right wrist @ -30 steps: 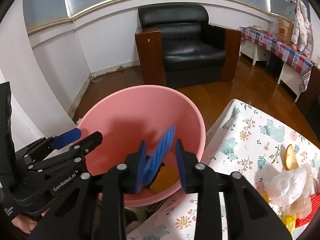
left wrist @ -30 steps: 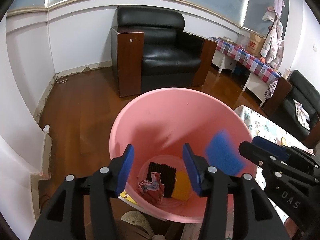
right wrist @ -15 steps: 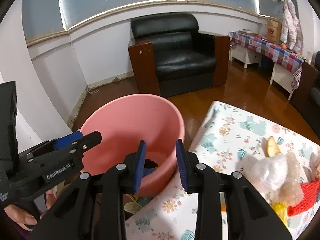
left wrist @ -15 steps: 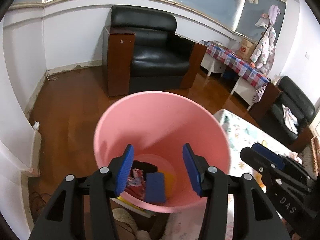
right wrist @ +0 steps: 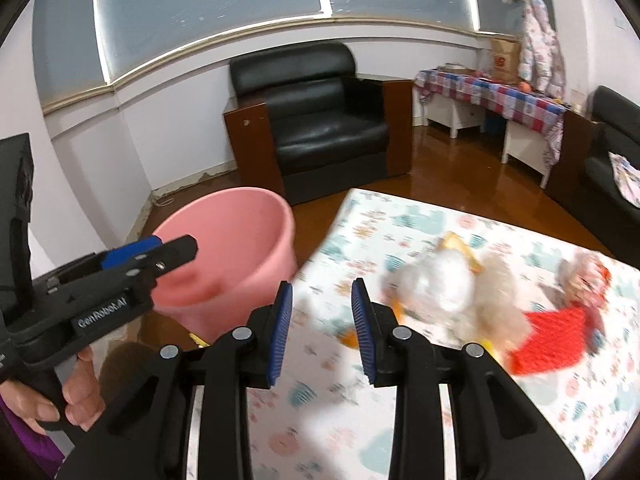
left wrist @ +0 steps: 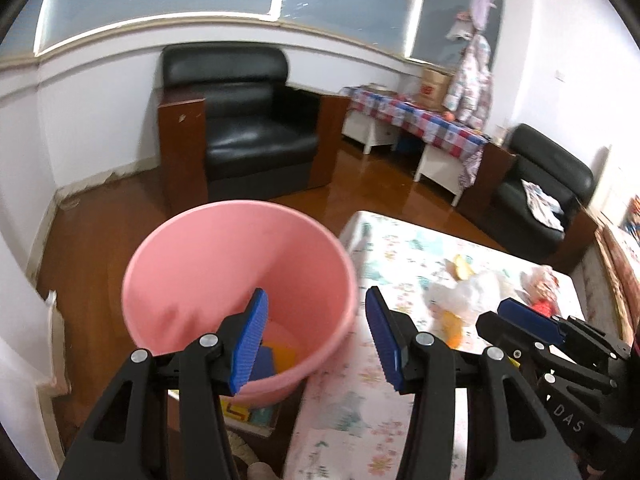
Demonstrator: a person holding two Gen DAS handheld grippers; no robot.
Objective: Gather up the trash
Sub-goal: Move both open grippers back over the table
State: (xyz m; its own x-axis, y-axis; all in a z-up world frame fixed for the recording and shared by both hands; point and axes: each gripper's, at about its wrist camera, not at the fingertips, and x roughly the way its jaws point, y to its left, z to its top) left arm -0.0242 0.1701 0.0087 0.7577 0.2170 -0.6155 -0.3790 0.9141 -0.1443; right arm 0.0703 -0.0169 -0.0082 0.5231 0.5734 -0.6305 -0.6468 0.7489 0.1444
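The pink bin [left wrist: 224, 264] stands on the floor at the left edge of the patterned table [left wrist: 384, 376]; blue and yellow trash pieces [left wrist: 276, 358] lie at its bottom. My left gripper [left wrist: 316, 340] is open and empty over the bin's right rim. My right gripper [right wrist: 322, 330] is open and empty above the table's left part, with the bin [right wrist: 236, 256] to its left. A clear plastic bag [right wrist: 436, 284], a yellow scrap [right wrist: 456, 244] and a red net [right wrist: 556, 336] lie on the table to the right, blurred.
A black armchair [left wrist: 248, 132] stands against the far wall. A side table with a checked cloth [left wrist: 420, 120] and a second black chair [left wrist: 544, 188] are at the right. Wooden floor surrounds the bin.
The right gripper let go of the blue piece, which fell into the bin. Both grippers have since swung right, from over the bin toward the table.
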